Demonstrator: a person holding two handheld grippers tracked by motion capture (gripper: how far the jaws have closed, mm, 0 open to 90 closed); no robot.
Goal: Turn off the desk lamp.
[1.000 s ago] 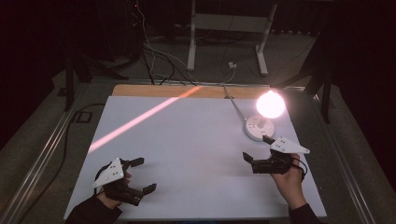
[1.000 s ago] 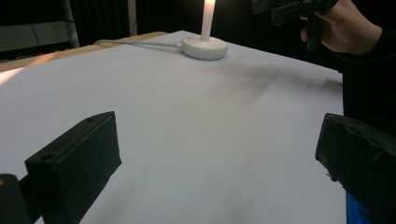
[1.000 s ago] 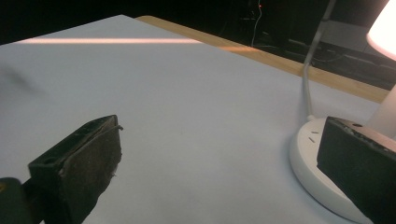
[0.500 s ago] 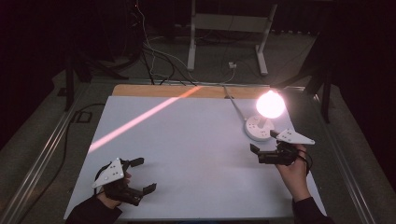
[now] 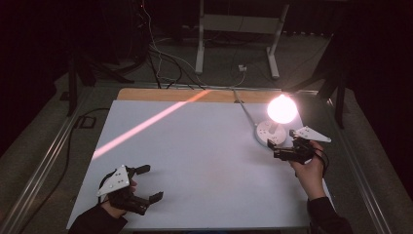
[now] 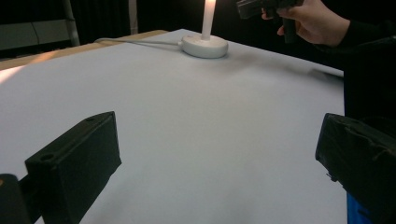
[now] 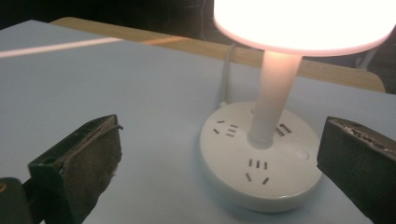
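Observation:
A white table lamp glows at the table's right side, its lit globe (image 5: 281, 108) on a stem above a round base (image 5: 263, 132) with socket slots (image 7: 256, 164). My right gripper (image 5: 273, 149) is open and hovers just in front of that base, which sits between and beyond its jaws (image 7: 219, 158) without touching them. Down at the near left corner my left gripper (image 5: 150, 183) is open over bare table, with nothing between its jaws (image 6: 219, 154). From the left gripper view the lamp base (image 6: 204, 45) lies far off, the other hand and gripper (image 6: 261, 7) beside it.
The white tabletop (image 5: 195, 146) has a wooden strip (image 5: 156, 94) along its far edge. A pink streak of light (image 5: 146, 124) crosses it diagonally. The lamp's cable (image 5: 243, 107) runs off the back edge. Metal stands and cables (image 5: 234, 29) lie on the dark floor behind.
My right gripper has moved away from the person and closer to the lamp base. The left gripper has stayed put.

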